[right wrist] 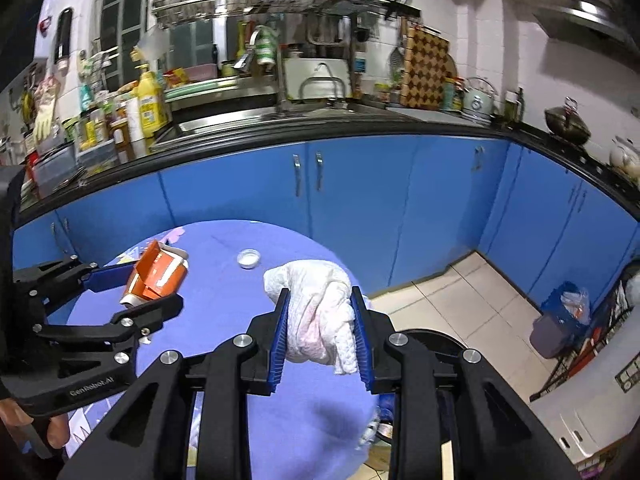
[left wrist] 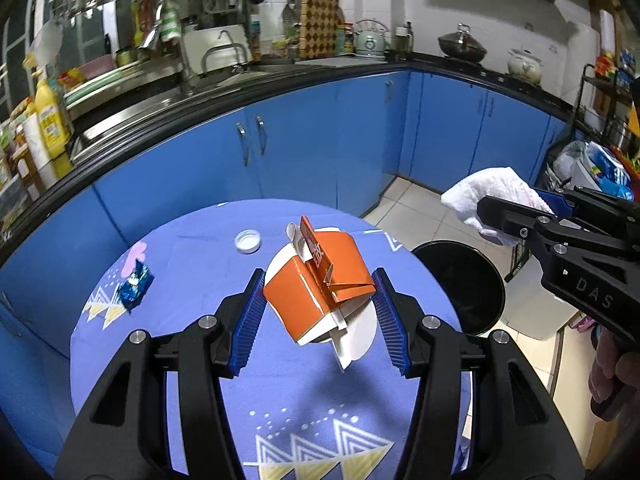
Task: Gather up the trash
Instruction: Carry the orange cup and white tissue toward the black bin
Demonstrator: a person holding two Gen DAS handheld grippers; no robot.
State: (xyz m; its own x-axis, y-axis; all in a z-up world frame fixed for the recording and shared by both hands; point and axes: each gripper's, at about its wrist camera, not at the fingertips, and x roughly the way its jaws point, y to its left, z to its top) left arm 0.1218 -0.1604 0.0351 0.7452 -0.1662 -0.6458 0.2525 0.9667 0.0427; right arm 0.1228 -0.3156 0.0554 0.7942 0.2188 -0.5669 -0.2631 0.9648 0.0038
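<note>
Orange carton (left wrist: 316, 292) clamped between left hand-held gripper (left wrist: 320, 316) pads; crumpled tissue (right wrist: 320, 312) clenched in right hand-held gripper (right wrist: 322, 332).

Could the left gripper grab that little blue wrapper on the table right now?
Probably not yet. The left gripper is already shut on the orange carton, so its jaws are full. The blue wrapper lies uncovered on the table, off to the gripper's left.

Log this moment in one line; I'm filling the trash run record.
left gripper: holds orange carton | right gripper: holds crumpled paper towel | black bin: beside table | table: blue wrapper, white lid
</note>
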